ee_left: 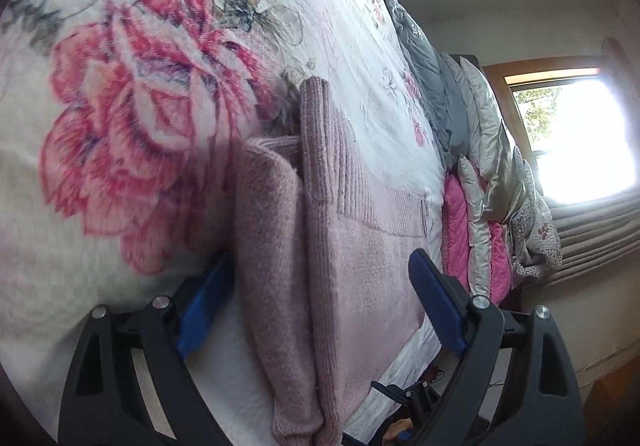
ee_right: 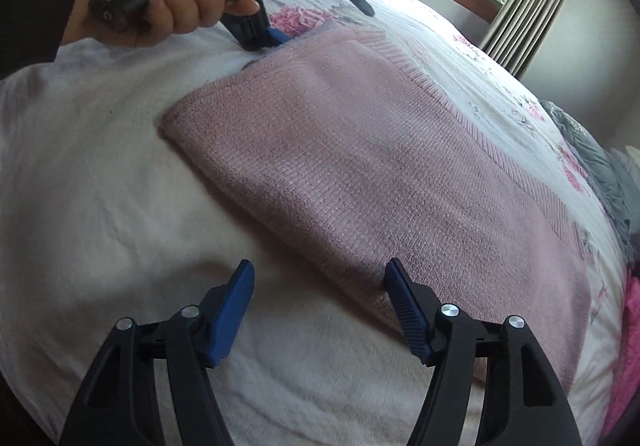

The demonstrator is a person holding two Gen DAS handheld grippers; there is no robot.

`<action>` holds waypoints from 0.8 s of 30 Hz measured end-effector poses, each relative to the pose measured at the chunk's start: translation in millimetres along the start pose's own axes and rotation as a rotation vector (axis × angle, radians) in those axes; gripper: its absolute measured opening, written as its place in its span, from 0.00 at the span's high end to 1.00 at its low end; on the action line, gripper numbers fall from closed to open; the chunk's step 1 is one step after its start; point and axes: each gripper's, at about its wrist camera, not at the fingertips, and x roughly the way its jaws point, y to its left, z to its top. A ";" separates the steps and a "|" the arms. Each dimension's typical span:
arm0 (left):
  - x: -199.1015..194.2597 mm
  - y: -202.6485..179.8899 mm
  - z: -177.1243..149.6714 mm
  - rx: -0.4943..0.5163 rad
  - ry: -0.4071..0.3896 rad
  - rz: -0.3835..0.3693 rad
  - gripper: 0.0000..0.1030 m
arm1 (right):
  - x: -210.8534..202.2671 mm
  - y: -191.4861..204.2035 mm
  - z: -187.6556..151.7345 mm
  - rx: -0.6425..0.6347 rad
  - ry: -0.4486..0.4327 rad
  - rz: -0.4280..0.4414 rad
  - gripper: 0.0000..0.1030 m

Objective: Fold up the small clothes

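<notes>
left wrist: left gripper [ee_left: 320, 310] spread astride edge of folded dusty-pink knitted sweater [ee_left: 352, 254] on floral white blanket [ee_left: 120, 85] | right wrist: right gripper [ee_right: 320, 306] spread at near edge; judgement: pinch all layers evenly before folding

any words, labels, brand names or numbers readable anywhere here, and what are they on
None can be read in either view.
Pink knit garment: no tag or label showing.
Floral blanket: flower print only, no lettering.
Handle of the left claw: a small pale round mark at its end, too blurred to read.
Right claw: plain blue pads, no markings.
</notes>
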 end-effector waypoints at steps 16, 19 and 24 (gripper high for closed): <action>23.6 29.3 30.9 -0.023 0.082 -0.089 0.69 | 29.4 22.8 55.2 -0.033 -0.116 -0.089 0.35; 30.5 28.1 37.2 -0.017 0.096 -0.114 0.70 | 28.7 21.4 60.3 -0.006 -0.134 -0.090 0.35; 46.2 25.4 41.5 0.009 0.105 -0.128 0.74 | 33.8 18.7 71.4 0.039 -0.151 -0.101 0.35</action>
